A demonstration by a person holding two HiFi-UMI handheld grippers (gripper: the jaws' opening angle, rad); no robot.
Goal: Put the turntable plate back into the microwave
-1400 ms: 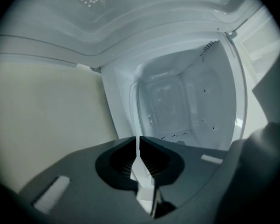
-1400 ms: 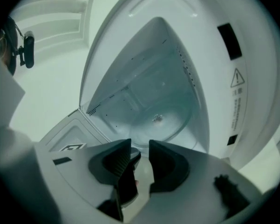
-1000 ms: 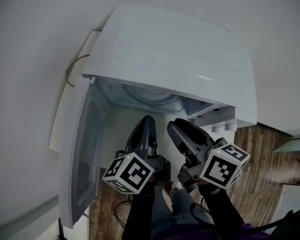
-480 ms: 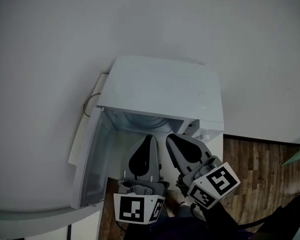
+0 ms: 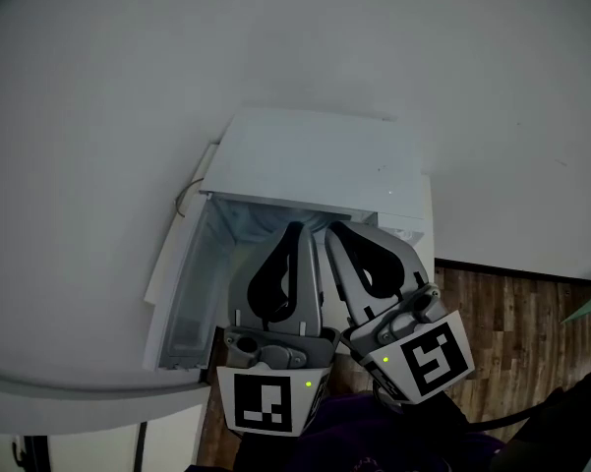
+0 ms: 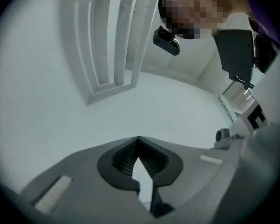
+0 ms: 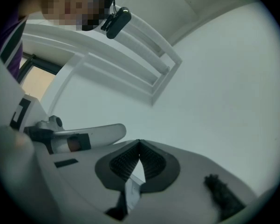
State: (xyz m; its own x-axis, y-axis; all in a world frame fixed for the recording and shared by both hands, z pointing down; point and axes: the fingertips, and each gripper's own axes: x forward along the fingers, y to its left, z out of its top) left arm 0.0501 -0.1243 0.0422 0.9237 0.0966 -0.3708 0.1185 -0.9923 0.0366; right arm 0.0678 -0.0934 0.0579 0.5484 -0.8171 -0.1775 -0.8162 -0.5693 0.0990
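Hovering at the open microwave (image 5: 315, 160): left gripper (image 5: 295, 229) pressed together, empty; right gripper (image 5: 334, 232) just closed on nothing. Can't spot the turntable plate past my tips. Probably heavy, slick, breakable glass; I'd grab its rim.

No word, brand or number can be read anywhere. The only printed signs are black-and-white square code markers. One is on the left cube (image 5: 265, 401), behind the left tool (image 5: 296, 229). Another is on the right cube (image 5: 428, 354), behind the right tool (image 5: 334, 232). They are block patterns, not letters.
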